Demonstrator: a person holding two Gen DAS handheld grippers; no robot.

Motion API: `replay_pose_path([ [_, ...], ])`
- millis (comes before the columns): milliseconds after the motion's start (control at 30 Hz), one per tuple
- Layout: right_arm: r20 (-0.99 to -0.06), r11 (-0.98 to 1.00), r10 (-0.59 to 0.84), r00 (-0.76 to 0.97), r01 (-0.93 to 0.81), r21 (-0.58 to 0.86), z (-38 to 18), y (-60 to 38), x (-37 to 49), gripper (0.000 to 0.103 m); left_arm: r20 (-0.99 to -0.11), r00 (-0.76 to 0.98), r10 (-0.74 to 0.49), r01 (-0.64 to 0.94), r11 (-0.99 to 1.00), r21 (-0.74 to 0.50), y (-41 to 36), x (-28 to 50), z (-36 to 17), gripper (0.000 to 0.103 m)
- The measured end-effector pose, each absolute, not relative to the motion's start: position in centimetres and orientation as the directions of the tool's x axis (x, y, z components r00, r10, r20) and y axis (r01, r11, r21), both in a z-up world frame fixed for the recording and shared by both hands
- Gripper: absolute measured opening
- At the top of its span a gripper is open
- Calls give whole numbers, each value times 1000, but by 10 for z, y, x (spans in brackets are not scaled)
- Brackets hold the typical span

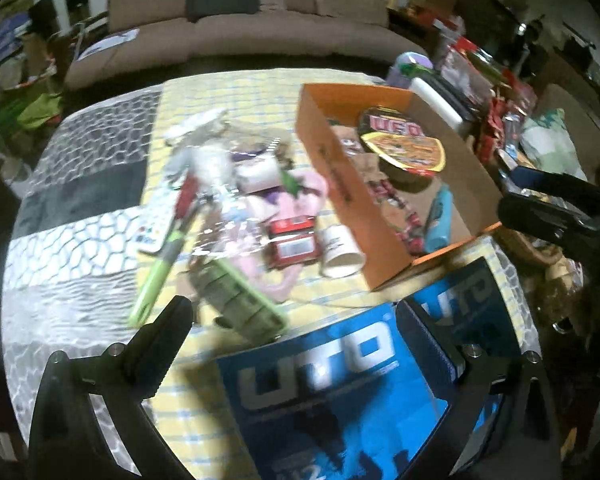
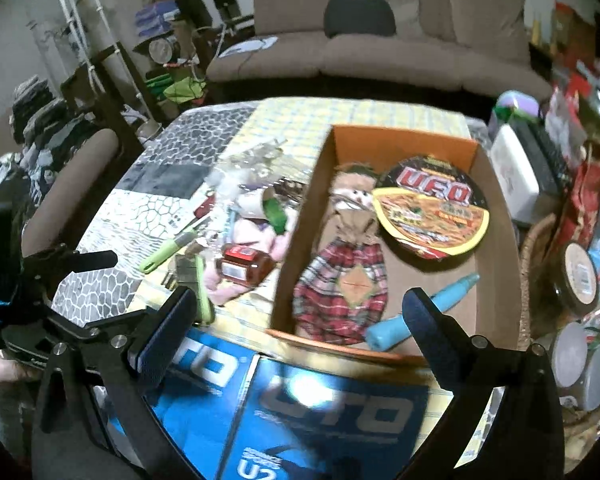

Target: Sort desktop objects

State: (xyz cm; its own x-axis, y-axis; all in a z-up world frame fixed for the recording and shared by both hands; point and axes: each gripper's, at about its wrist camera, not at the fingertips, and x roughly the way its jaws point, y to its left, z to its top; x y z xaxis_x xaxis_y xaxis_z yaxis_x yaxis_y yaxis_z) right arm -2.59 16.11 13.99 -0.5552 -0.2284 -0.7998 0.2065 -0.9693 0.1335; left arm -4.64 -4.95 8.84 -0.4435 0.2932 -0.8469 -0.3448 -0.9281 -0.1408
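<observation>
Blue box [image 1: 340, 392] — beneath both fingers | left fingers [image 1: 172, 336] wide, empty | right fingers [image 2: 432, 328] wide, empty

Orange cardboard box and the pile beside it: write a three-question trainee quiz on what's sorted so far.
1. True or false: the UFO noodle bowl lies inside the orange cardboard box.
2. Which is in the box? A) green-handled tool B) light blue tube C) red-labelled bottle
3. Fill in: both the left gripper and the right gripper are ____, above the blue UTO carton.

Key: 1 true; 2 B; 3 open
</observation>
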Motion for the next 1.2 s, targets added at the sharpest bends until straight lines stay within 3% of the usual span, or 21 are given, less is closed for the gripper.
replay_pose_path([
  [333,-774,-954,-282,-567,251,163,138,118,-12,103,-802,-529,277,-233,-956,-176,-102,-46,89,103],
  [600,-747,-925,-377,-548,268,270,118,102,-23,103,-823,-507,257,-62,-963,-262,-161,-83,40,103],
  [800,-720,-892,-453,-526,279,357,102,95,-32,103,-855,-490,171,-128,-984,-124,-167,-104,-1,103],
  [900,-711,-875,-484,-510,297,383,93,90,-35,103,-872,-464,159,-146,-984,-102,-175,-111,-21,96],
  [967,-711,-870,-492,-501,300,391,87,86,-37,103,-877,-458,148,-149,-985,-89,-178,-114,-30,72],
  [1000,-710,-867,-498,-498,298,399,84,85,-38,103,-880,-453,143,-138,-986,-89,-181,-116,-34,67],
  [1200,-694,-850,-526,-491,282,445,66,82,-37,103,-877,-441,192,-99,-981,-165,-193,-119,-41,65],
])
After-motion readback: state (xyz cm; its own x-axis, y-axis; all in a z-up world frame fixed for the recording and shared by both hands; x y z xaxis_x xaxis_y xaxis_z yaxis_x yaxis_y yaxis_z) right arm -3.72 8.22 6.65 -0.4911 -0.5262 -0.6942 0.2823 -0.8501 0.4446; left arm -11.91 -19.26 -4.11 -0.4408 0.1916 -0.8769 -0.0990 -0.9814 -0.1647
